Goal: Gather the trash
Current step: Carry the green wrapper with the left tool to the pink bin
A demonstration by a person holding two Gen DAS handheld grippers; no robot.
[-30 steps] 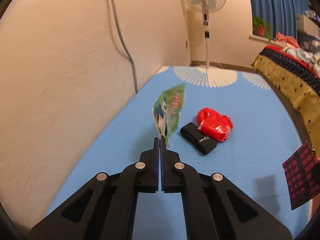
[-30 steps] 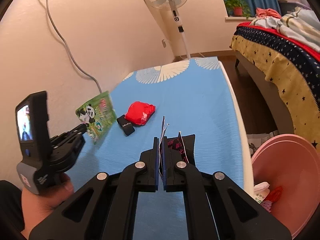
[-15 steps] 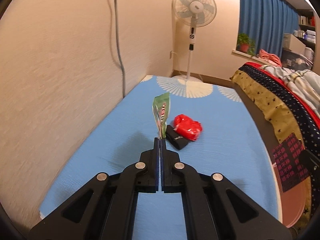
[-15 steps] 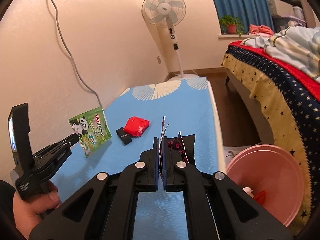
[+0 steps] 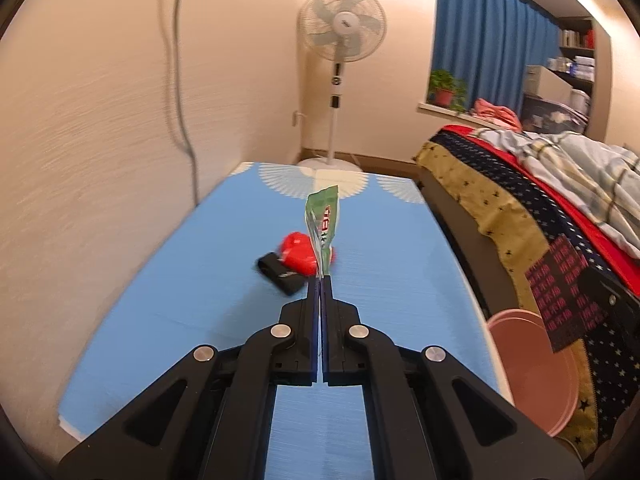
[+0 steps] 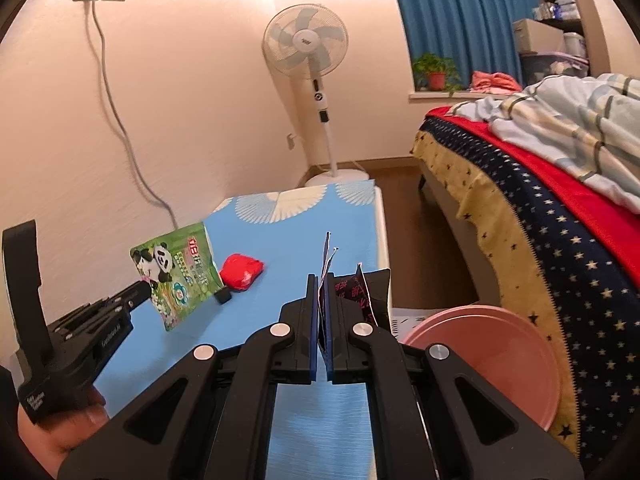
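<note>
- Trash: I hold two pieces. My left gripper (image 5: 320, 282) is clamped on the green panda packet (image 5: 322, 229), lifted over the blue table (image 5: 200, 280). My right gripper (image 6: 321, 280) is pinched on the dark wrapper (image 6: 362, 290), near the table's right edge.
- Step in hand, as I judge it: carrying both pieces toward the pink bin (image 6: 492, 356), on the floor just right of the table.
- Next move calls for each gripper to hang above the bin's mouth before its fingers part; thin wrappers may cling or drift.
- Count: two pieces held, two left on the table, the red wad (image 5: 298, 254) and a black band (image 5: 278, 274) touching it; one bin.
</note>
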